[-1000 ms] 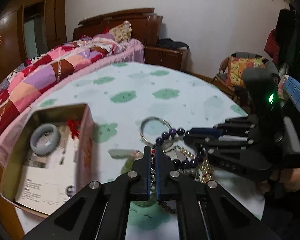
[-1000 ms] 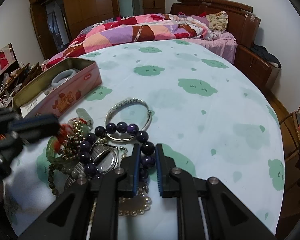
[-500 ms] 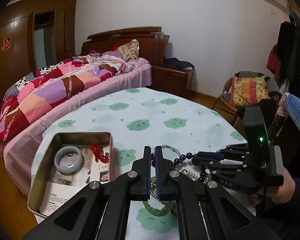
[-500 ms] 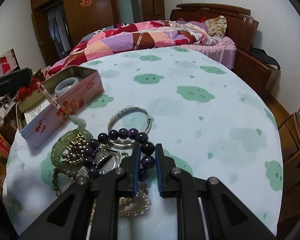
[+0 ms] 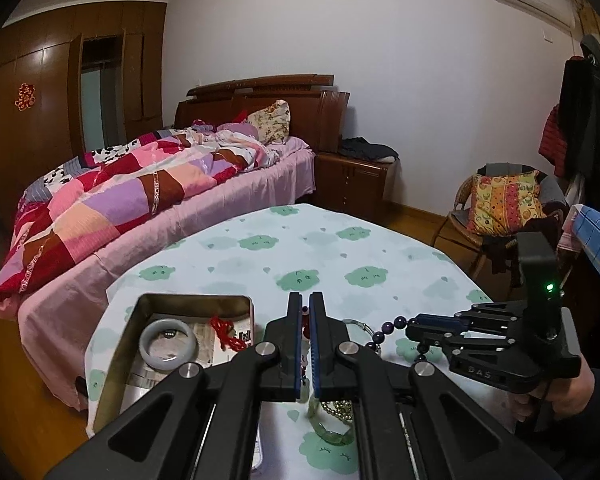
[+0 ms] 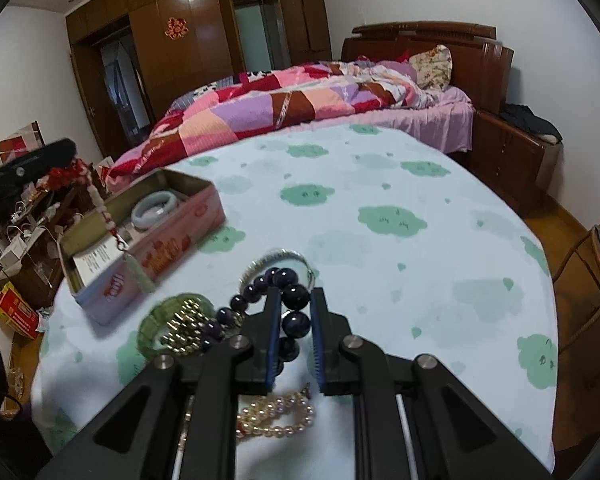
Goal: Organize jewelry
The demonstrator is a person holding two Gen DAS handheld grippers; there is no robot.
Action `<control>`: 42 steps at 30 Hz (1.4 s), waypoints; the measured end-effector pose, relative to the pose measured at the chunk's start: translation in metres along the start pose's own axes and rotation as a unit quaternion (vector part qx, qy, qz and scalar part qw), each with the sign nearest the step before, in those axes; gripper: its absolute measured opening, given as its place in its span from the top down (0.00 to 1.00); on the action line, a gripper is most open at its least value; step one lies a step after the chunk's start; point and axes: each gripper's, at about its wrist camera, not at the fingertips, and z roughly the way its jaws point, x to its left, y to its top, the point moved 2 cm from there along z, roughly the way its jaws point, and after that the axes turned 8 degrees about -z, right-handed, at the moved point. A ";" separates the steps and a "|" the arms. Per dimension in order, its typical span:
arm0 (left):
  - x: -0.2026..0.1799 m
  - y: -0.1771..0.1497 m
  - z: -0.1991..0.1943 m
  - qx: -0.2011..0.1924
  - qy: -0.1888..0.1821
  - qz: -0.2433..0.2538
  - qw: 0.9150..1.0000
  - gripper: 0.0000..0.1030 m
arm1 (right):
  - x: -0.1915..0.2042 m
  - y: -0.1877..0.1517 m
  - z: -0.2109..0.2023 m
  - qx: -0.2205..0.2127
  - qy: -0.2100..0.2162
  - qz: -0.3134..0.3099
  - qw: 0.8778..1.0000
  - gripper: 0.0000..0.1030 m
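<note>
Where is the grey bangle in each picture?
Left wrist view: the grey bangle lies inside the tin, lower left, left of the left gripper.
Right wrist view: the bangle lies in the same tin, left of centre, beyond the purple beads.
Shared landmark: the tin.

The left gripper [image 5: 306, 344] points downward, its jaws pinched nearly together. The right gripper [image 6: 295, 336] tilts down too, jaws narrowly parted, gripped by a hand [image 5: 556, 390] behind.
</note>
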 end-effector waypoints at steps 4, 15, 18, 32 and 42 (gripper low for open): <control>0.002 0.003 -0.001 -0.004 0.003 0.001 1.000 0.98 | 0.003 0.008 -0.008 -0.014 0.004 -0.001 1.000 0.84; 0.017 0.017 -0.009 -0.021 0.018 0.006 1.000 0.98 | 0.010 0.035 -0.024 -0.044 -0.002 -0.025 0.999 0.84; 0.025 0.022 -0.012 -0.027 0.028 0.006 0.999 0.98 | 0.013 0.045 -0.024 -0.050 0.001 -0.034 0.998 0.84; 0.066 0.032 -0.021 -0.038 0.071 -0.002 0.997 1.00 | 0.058 0.092 -0.017 -0.079 0.032 -0.098 0.991 0.84; 0.095 0.023 -0.010 -0.023 0.094 -0.032 0.995 1.00 | 0.102 0.112 0.013 -0.074 0.081 -0.135 0.985 0.84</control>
